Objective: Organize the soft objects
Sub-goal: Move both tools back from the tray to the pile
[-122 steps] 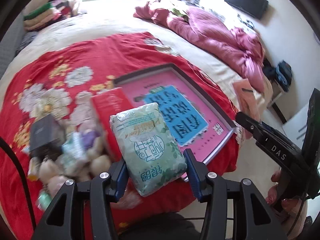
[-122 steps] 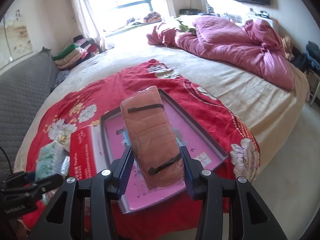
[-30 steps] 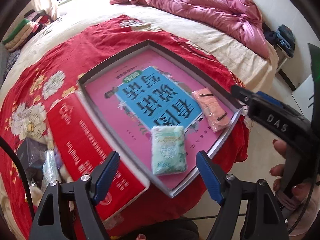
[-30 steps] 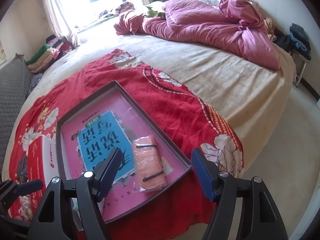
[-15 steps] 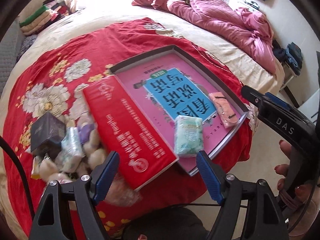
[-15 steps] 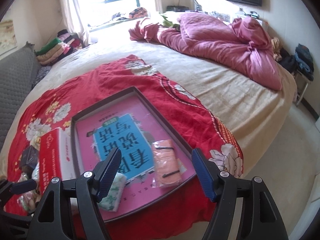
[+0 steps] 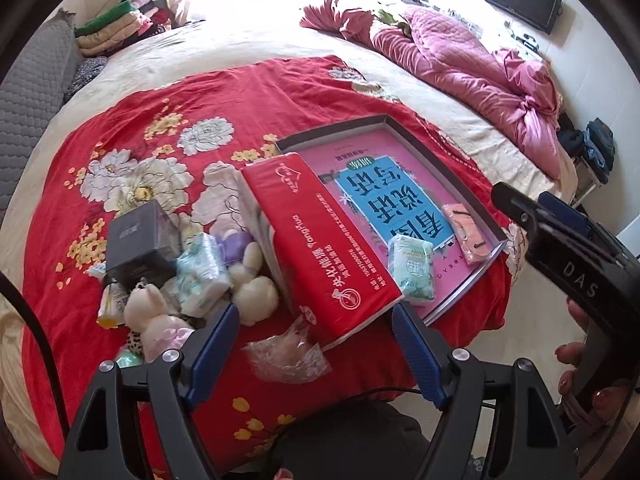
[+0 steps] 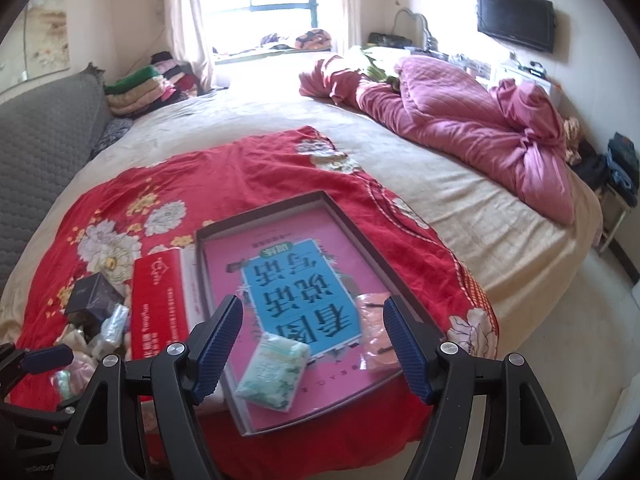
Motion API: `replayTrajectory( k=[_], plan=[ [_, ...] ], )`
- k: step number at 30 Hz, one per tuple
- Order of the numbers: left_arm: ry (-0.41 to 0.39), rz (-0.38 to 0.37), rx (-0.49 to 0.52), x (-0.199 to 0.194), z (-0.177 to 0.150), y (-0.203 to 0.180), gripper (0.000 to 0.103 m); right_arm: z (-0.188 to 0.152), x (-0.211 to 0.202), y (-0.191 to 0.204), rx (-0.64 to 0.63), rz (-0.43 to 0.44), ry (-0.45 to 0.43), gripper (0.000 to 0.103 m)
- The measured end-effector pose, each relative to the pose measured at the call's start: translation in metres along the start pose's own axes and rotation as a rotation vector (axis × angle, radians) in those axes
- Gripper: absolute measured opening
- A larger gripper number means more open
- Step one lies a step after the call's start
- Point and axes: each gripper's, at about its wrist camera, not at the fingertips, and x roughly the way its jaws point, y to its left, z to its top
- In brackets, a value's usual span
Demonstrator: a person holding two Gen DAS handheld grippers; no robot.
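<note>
A shallow pink box lid (image 7: pixel 460 184) (image 8: pixel 280 216) lies on the red floral blanket. In it lie a green tissue pack (image 7: pixel 412 270) (image 8: pixel 274 372) and an orange wrapped pack (image 7: pixel 466 232) (image 8: pixel 374 328). My left gripper (image 7: pixel 316 348) is open and empty, held above a crumpled clear bag (image 7: pixel 288 352) and the near end of the red box (image 7: pixel 316 248). My right gripper (image 8: pixel 312 340) is open and empty above the lid's near edge. A pile of soft toys (image 7: pixel 160 320), tissue packs (image 7: pixel 202 270) and a dark box (image 7: pixel 136 240) lies left of the red box.
A pink quilt (image 8: pixel 460 120) is bunched at the far right of the bed. Folded clothes (image 8: pixel 140 88) are stacked by the window. A grey sofa (image 8: pixel 36 152) stands left. The bed's edge and floor (image 8: pixel 560 360) lie to the right.
Both grippers let go of their packs, which now lie in the pink lid. Both have since pulled back; the left one has swung left toward the toy pile.
</note>
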Motion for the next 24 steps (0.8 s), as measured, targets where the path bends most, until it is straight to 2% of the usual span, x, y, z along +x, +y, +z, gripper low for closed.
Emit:
replayTrajectory(
  k=[14, 19, 24],
  plan=[
    [-0.061, 0.038, -0.055, -0.035, -0.009, 0.035, 0.078, 0.002, -0.029, 0.051, -0.09, 0.05, -0.033, 0.074],
    [-0.078, 0.075, -0.066, -0.043, -0.014, 0.048, 0.078, 0.003, -0.037, 0.068, -0.121, 0.062, -0.045, 0.074],
    [-0.087, 0.087, -0.111, -0.053, -0.022, 0.072, 0.078, 0.004, -0.045, 0.08, -0.134, 0.085, -0.053, 0.074]
  ],
)
